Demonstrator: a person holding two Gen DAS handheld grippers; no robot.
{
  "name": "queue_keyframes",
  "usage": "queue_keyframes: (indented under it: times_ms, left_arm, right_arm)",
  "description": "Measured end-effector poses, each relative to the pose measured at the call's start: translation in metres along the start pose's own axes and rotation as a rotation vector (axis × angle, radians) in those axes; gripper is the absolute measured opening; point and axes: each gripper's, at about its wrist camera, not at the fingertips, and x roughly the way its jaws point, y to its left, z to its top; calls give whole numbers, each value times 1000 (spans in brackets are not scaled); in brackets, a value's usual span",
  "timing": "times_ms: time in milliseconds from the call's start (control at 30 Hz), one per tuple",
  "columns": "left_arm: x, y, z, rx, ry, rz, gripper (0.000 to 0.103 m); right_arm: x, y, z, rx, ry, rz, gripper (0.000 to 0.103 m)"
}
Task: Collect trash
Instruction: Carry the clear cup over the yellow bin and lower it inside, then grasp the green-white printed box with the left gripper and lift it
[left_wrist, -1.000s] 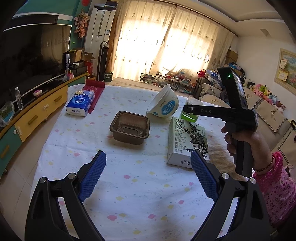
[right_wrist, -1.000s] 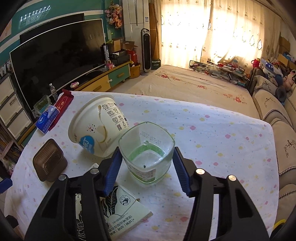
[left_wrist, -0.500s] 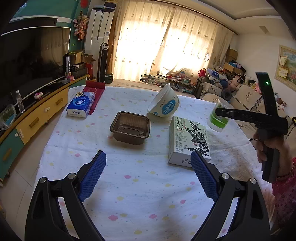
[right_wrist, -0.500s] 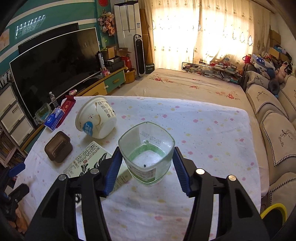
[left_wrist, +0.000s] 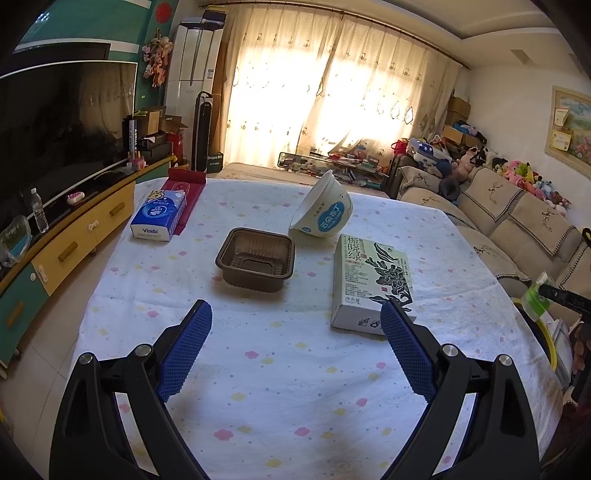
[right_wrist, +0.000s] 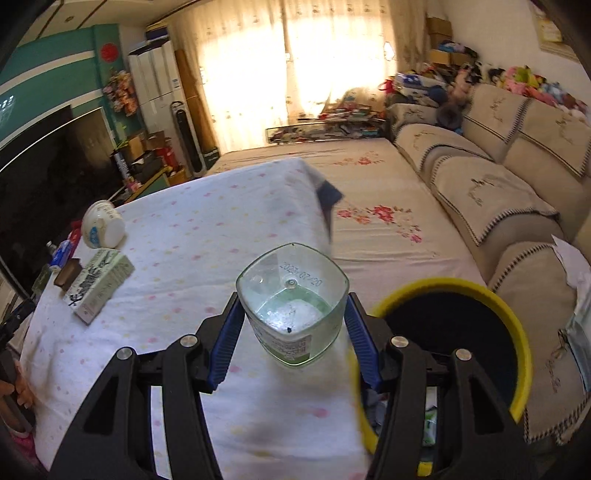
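My right gripper (right_wrist: 291, 328) is shut on a clear plastic cup (right_wrist: 292, 302) with a green label, held above the table's right edge beside a yellow-rimmed bin (right_wrist: 480, 291). In the left wrist view that cup (left_wrist: 535, 301) shows at the far right, past the table. My left gripper (left_wrist: 295, 350) stands open over the near part of the table with nothing between its fingers. On the flowered cloth lie a brown plastic tray (left_wrist: 255, 259), a tipped white bowl (left_wrist: 322, 215) and a green-and-white carton (left_wrist: 371, 280).
A blue tissue pack (left_wrist: 159, 215) and a red box (left_wrist: 184, 192) sit at the table's far left. A beige sofa (right_wrist: 517, 184) runs along the right, close behind the bin. A low cabinet (left_wrist: 74, 236) with a TV lines the left wall.
My right gripper has carried the cup off the table's middle to the right, out to the bin at the table's edge. My left gripper has stayed put.
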Motion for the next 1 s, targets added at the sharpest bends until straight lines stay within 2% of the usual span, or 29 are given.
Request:
queue_keyframes:
  times_ms: [167, 267, 367, 500, 567, 1000]
  left_arm:
    - [-2, -3, 0, 13, -10, -6, 91]
    - [-2, -5, -1, 22, -10, -10, 91]
    - [-2, -6, -1, 25, -13, -13, 91]
    - [-2, -5, -1, 22, -11, -14, 91]
    - [-2, -5, -1, 19, -10, -15, 91]
    - [0, -15, -1, 58, -2, -48, 91]
  right_arm:
    - [-9, -78, -29, 127, 34, -127, 53]
    - [-5, -105, -46, 170, 61, -172, 53]
    - [4, -120, -57, 202, 96, -176, 53]
    - [14, -126, -66, 220, 122, -181, 54]
    - [19, -125, -65, 236, 124, -175, 59]
    - [15, -105, -63, 241, 104, -130, 62]
